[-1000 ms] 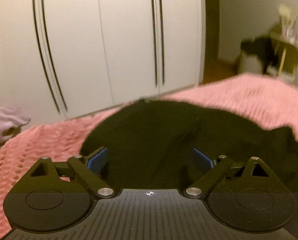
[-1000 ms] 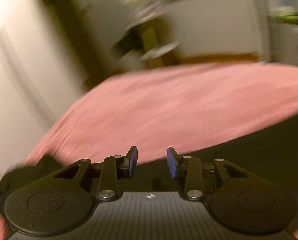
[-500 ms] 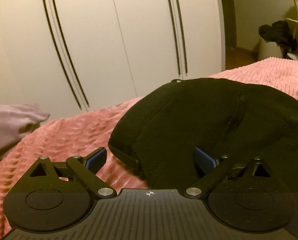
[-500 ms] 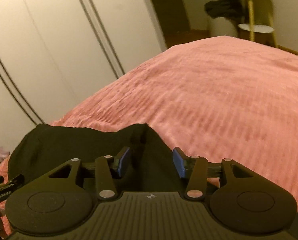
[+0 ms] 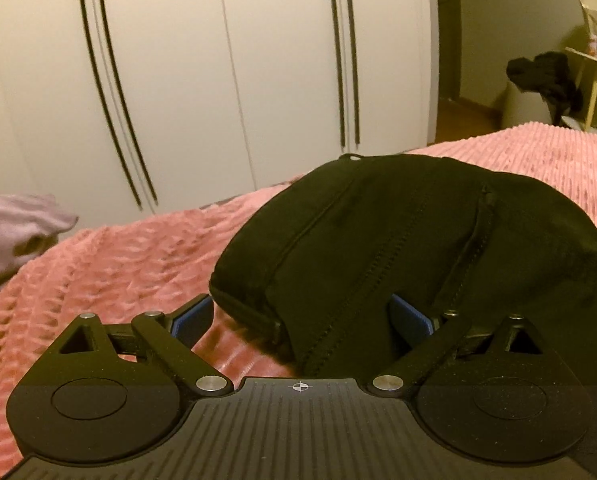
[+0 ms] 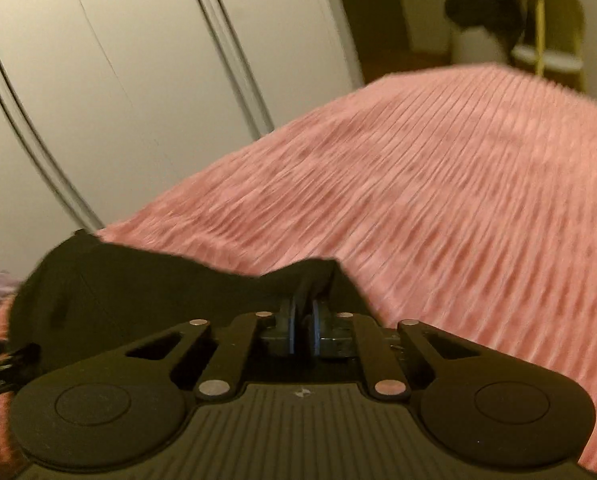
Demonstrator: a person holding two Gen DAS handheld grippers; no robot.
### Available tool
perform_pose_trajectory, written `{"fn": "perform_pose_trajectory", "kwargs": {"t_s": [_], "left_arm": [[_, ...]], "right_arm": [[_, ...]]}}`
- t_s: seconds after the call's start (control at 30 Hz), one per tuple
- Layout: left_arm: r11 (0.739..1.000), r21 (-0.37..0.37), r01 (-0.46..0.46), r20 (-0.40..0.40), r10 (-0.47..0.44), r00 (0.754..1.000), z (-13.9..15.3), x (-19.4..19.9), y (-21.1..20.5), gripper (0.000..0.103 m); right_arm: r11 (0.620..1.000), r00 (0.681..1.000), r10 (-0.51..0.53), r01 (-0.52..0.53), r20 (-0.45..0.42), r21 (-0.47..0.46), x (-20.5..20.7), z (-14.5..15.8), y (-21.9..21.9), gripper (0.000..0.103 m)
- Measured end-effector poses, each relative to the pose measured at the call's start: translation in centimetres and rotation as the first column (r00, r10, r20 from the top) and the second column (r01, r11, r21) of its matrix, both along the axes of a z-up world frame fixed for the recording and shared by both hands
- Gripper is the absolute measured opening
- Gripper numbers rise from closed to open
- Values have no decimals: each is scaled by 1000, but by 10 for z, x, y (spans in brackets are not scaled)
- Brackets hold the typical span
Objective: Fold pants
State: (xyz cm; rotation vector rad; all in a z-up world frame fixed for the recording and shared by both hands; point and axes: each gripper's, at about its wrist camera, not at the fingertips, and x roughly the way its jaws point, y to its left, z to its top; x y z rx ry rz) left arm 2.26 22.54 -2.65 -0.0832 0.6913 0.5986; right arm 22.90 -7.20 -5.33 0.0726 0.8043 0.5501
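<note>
The black pants [image 5: 398, 232] lie bunched on the pink ribbed bedspread [image 5: 118, 264]. In the left wrist view my left gripper [image 5: 302, 322] is open, its blue-padded fingers [image 5: 190, 320] spread around the near folded edge of the pants. In the right wrist view the pants [image 6: 130, 292] lie at lower left. My right gripper [image 6: 303, 328] is shut on a raised corner of the black fabric, which peaks just above the fingertips.
White wardrobe doors [image 5: 218, 72] stand behind the bed. A lilac cloth [image 5: 14, 224] lies at the left edge. A stool with dark clothes [image 5: 546, 80] stands at the far right. The bedspread [image 6: 458, 184] stretches wide to the right of the pants.
My right gripper has closed on the corner of the pants, which it straddled open half a second ago. My left gripper has stayed open and moved slightly nearer the pants' edge.
</note>
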Motion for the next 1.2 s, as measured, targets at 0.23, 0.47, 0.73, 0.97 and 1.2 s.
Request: {"fn": "perform_pose_trajectory", "kwargs": {"t_s": [0.23, 0.47, 0.73, 0.97, 1.2], "left_arm": [[1000, 23, 13, -31, -12, 999, 0, 2, -5, 99], [1000, 6, 14, -35, -13, 999, 4, -6, -3, 99], [1000, 27, 10, -66, -8, 998, 12, -2, -16, 98], [993, 11, 115, 3, -115, 993, 42, 0, -69, 98], [927, -177, 332, -38, -343, 938, 25, 38, -165, 98]], "right_arm": [[983, 990, -127, 133, 53, -125, -2, -24, 25, 9], [988, 981, -142, 150, 131, -49, -71, 19, -18, 15], [973, 980, -182, 192, 83, -132, -77, -28, -41, 5], [971, 980, -192, 199, 61, -131, -88, -17, -42, 6], [971, 972, -223, 215, -71, -100, -133, 4, -135, 20]]}}
